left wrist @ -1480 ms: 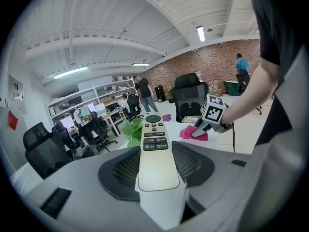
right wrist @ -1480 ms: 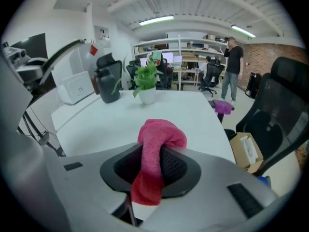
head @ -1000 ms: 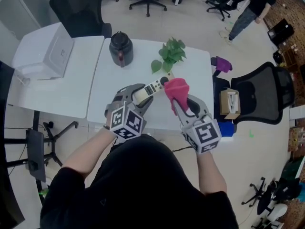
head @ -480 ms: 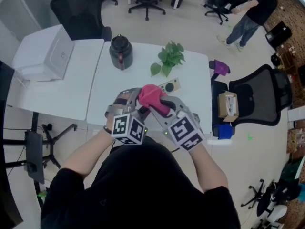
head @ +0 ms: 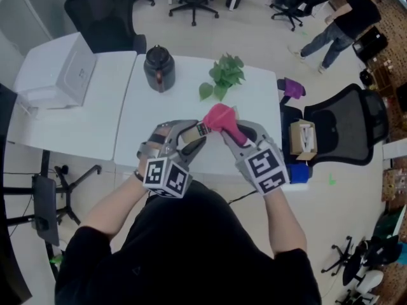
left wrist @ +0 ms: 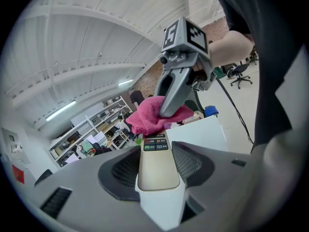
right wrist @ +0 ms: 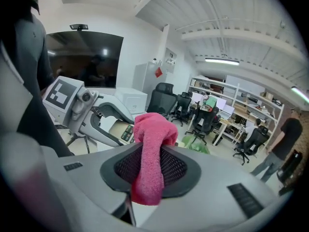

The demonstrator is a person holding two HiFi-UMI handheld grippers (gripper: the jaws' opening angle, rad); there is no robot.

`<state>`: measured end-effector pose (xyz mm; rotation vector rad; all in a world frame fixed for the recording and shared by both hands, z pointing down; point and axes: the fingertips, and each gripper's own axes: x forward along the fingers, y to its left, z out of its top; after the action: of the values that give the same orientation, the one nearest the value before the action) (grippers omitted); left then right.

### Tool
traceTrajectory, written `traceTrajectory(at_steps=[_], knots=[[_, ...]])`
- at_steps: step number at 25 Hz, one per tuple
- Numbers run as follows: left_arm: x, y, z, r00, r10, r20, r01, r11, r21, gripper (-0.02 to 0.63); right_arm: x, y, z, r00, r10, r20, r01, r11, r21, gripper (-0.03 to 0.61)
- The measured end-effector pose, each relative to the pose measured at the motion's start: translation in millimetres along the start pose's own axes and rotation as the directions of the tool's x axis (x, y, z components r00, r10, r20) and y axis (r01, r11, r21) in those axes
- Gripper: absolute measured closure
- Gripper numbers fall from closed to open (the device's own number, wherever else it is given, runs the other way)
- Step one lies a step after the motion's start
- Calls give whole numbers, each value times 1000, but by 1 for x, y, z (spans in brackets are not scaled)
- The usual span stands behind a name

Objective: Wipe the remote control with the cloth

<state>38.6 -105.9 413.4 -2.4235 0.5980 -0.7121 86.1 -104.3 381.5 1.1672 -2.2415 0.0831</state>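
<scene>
My left gripper (head: 193,138) is shut on the near end of a cream remote control (head: 198,132) and holds it above the white table (head: 257,103). In the left gripper view the remote (left wrist: 157,161) lies between the pads with its buttons facing up. My right gripper (head: 236,132) is shut on a pink cloth (head: 222,116). The bunched cloth (left wrist: 152,115) presses on the remote's far end and hides it. In the right gripper view the cloth (right wrist: 149,158) hangs between the pads, with the remote (right wrist: 121,130) behind it.
On the table stand a black kettle (head: 158,67) and a green plant (head: 225,75). A white box (head: 60,68) sits on the left table. To the right are a black office chair (head: 348,126), a cardboard box (head: 304,138) and a purple object (head: 294,86). A person (head: 340,21) walks far off.
The right gripper slid the cloth along the remote toward the left gripper, then back out to the remote's far end. The left gripper barely moved.
</scene>
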Motion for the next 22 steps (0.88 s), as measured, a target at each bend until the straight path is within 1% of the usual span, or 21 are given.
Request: traceTrajectory(at_steps=[5,8,10,12,15,19,21,22], knots=[[-2,-2,-1,1000,-3,2,3,1000,-8,405,-12,-37,-9,997,-82,3,81,995,51,474],[-1,0,-3,1000,-1,-2,1,1000,-20,405,-22,-42,2,994,-97,41,95,994,56,474],[-1,1,-5,1000,2,-8,-2,1000,-30,405,-26,-25,17,995,-50,87,48,998,29,474],[1,2,-6,1000,3,-11,-3,999,-36,405,-24,2,30,992,40,117,-38,999,-21,474],[3,3,-5,1000,2,-8,-2,999,-33,405,-16,42,41,984,144,105,-140,989,-37,474],[2,1,1,1000,-1,11,1,1000,-13,405,-1,68,36,977,202,64,-199,979,-50,474],[0,-2,5,1000,-4,29,4,1000,1,405,4,70,30,977,210,44,-207,976,-58,474],[-2,-3,7,999,-5,37,5,1000,7,405,4,68,29,979,202,38,-200,979,-48,474]])
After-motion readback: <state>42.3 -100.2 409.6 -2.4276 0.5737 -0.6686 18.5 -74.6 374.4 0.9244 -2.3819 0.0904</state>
